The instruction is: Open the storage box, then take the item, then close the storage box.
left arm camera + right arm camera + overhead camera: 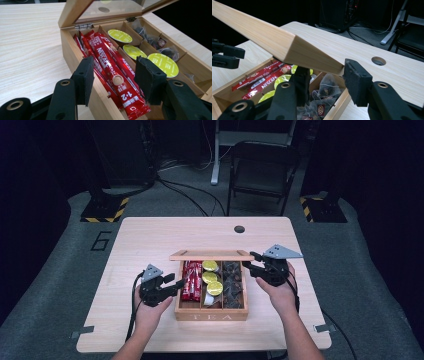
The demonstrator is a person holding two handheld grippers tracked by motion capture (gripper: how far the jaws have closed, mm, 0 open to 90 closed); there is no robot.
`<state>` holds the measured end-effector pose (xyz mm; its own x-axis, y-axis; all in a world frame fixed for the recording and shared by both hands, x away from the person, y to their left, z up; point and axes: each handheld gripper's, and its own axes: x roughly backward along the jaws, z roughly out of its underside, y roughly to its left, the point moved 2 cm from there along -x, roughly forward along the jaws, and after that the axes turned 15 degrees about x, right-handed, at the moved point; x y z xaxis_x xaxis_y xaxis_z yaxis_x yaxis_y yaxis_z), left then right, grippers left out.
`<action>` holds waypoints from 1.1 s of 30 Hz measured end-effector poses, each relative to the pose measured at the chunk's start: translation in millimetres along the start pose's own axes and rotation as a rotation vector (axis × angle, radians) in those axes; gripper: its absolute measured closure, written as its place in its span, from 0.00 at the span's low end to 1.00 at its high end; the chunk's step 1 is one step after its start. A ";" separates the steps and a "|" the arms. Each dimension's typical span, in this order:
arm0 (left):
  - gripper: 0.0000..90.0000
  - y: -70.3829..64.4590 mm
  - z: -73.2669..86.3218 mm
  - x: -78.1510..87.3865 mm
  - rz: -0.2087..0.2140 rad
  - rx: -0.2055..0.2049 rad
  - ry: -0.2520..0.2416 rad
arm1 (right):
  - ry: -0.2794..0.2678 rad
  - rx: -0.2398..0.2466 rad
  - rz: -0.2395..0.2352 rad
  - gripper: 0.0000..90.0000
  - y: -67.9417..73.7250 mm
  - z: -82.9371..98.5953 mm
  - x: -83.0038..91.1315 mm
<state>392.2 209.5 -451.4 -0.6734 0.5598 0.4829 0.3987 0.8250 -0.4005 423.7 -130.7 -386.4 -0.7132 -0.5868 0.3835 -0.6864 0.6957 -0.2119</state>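
A wooden tea box [212,316] sits mid-table with its lid [210,255] raised at the back. Inside are red Nescafe sticks [110,62] on the left, yellow-green capsules [163,63] in the middle and dark tea bags [325,85] on the right. My left gripper [175,284] is open at the box's left wall, its jaws [115,65] straddling that wall and the sticks. My right gripper [250,261] is at the lid's right corner. In the right gripper view the lid [287,45] lies between the jaws [324,67], which are closed against it.
The light wooden table [150,240] has a round hole [239,229] near its far edge. A folding chair [262,170] and stand bases stand on the grey floor beyond. Bare tabletop lies left, right and behind the box.
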 end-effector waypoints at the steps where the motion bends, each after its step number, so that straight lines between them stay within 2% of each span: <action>1: 0.55 -0.7 0.9 -1.2 0.004 -0.003 0.005 | 0.000 0.001 -0.001 0.63 -0.1 0.0 0.0; 7: 0.55 -4.0 5.5 -8.6 0.007 -0.002 0.021 | 0.000 0.000 0.000 0.63 -0.1 -0.1 -0.1; 14: 0.56 -5.6 7.7 -16.7 -0.001 0.007 0.015 | 0.001 0.007 -0.005 0.63 -0.6 -0.3 -0.1; 17: 0.56 -4.9 7.7 -19.0 -0.006 -0.001 0.020 | 0.000 0.007 -0.005 0.63 -0.7 -0.4 -0.2; 33: 0.58 -4.4 8.6 -31.2 -0.007 0.038 -0.003 | 0.004 0.001 -0.001 0.63 0.5 0.3 -0.1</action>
<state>406.1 187.8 -471.4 -0.6780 0.5534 0.4838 0.3695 0.8255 -0.4266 423.4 -130.4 -386.8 -0.7123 -0.5857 0.3868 -0.6868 0.6952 -0.2121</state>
